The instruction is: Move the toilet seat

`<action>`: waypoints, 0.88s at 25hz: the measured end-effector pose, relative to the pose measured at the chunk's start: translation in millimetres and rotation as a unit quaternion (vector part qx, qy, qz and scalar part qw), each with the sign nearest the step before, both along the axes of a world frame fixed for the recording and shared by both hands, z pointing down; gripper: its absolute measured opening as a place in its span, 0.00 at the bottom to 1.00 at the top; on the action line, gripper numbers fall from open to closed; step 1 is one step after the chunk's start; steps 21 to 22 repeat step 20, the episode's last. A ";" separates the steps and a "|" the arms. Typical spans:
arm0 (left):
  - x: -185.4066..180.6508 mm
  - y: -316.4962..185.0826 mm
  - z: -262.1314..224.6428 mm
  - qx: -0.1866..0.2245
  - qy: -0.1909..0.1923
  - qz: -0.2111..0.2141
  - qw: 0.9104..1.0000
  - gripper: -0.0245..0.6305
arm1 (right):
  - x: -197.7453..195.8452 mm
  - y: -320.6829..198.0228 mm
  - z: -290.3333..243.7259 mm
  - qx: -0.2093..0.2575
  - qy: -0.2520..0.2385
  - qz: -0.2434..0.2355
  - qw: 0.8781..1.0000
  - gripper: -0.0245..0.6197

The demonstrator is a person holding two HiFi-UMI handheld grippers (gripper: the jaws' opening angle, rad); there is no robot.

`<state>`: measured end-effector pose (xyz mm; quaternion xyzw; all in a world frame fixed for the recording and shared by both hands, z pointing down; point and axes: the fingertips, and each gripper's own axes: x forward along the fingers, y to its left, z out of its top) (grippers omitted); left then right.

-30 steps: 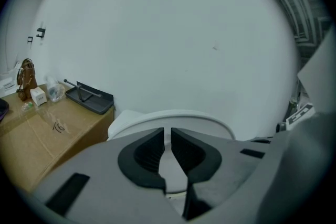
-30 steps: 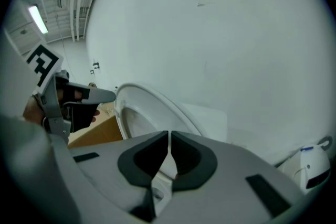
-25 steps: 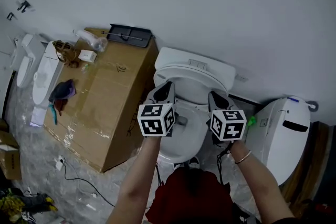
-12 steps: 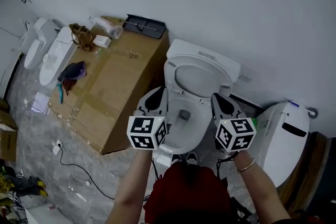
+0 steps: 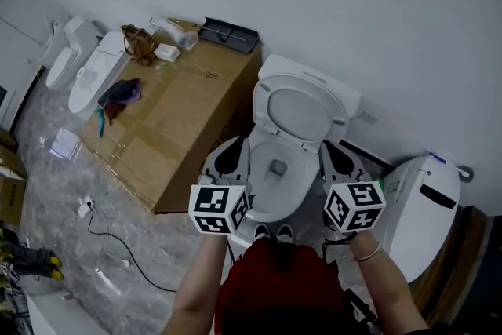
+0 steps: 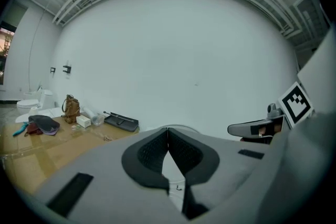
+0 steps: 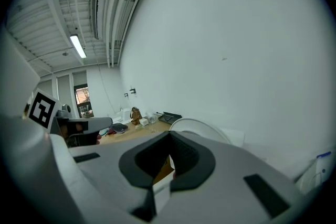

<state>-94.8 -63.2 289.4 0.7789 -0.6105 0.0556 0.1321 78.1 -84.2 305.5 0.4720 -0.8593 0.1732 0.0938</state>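
In the middle of the scene, against the far wall, the toilet seat (image 5: 300,111) now stands raised and tipped back toward the tank. A second ago it sat lower over the bowl (image 5: 292,186), with both grippers close at its two sides. The left gripper (image 5: 235,147) and the right gripper (image 5: 331,151) have since drawn back to the near side, toward the person. They hang at either side of the bowl's near half, clear of the seat and touching nothing. In the left gripper view the jaws of the left gripper (image 6: 167,132) meet tip to tip with nothing between them. In the right gripper view the right gripper (image 7: 169,138) is likewise closed and empty, and the white arc of the raised seat (image 7: 202,127) shows beyond it. The seat is therefore standing on its own, not held. That suggests the move itself is finished, or very nearly, and what is left is only to see that the seat stays leaning back. The cardboard box (image 5: 169,121) on the left and the second toilet (image 5: 423,204) on the right play no part.
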 end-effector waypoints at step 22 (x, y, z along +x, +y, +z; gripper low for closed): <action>20.4 63.3 -23.5 0.026 -0.042 -0.012 0.999 0.08 | 0.7 58.3 -34.3 0.059 0.015 -0.038 0.997 0.06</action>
